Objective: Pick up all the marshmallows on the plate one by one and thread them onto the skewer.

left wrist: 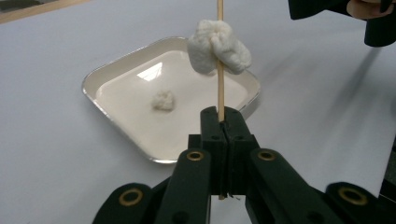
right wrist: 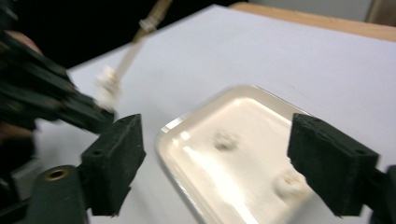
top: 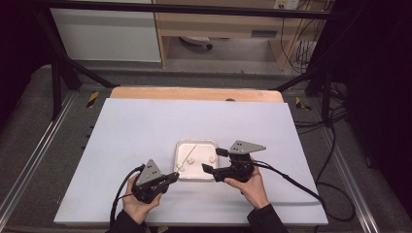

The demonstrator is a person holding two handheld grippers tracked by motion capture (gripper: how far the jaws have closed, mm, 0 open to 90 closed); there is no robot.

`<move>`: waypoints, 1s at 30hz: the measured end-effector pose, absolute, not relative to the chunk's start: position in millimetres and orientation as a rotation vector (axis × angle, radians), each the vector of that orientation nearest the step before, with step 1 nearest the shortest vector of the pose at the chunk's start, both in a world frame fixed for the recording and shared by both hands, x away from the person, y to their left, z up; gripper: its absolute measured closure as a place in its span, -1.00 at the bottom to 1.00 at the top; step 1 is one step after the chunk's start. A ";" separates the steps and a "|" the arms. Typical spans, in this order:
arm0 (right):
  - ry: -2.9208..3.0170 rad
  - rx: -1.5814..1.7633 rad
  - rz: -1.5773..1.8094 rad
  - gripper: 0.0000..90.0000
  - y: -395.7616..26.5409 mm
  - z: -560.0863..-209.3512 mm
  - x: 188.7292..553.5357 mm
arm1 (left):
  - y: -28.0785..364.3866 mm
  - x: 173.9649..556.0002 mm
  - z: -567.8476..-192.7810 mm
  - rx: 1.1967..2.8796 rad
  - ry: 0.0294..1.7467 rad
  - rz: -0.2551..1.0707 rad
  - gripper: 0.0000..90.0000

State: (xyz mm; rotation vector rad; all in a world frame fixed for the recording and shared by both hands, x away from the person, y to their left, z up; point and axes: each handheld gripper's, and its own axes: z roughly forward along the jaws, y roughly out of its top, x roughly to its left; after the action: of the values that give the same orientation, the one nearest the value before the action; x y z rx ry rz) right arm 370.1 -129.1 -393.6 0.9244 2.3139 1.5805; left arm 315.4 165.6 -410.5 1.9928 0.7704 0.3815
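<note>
Left gripper view showed your left gripper [left wrist: 223, 122] clamped tight on a wooden skewer [left wrist: 220, 88], a marshmallow [left wrist: 218, 46] threaded on it above the white square tray [left wrist: 116, 126]. Your right gripper [right wrist: 215, 168] hung over that tray with its jaws spread wide and nothing between the pads; two more marshmallows [right wrist: 226, 139] lay inside the tray on the white table [top: 145, 126]

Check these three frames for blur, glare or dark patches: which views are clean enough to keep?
High view: sharp and evenly lit on the table, dark at both side edges. Left gripper view: crisp on the skewer and its marshmallow, with a bright glare patch in the tray. Right gripper view: motion-blurred throughout, the right gripper soft-edged, glare streaks across the tray floor.
</note>
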 end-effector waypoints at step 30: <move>2.524 0.845 1.028 0.50 -105.2 -447.2 425.0 | 182.6 321.5 -417.3 1.996 0.821 0.375 0.97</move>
State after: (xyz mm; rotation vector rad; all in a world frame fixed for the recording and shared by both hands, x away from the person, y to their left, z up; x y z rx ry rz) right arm 425.0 -105.2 -447.2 0.8453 2.5237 1.0283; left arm 321.5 182.6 -417.3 1.9955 0.8213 0.3750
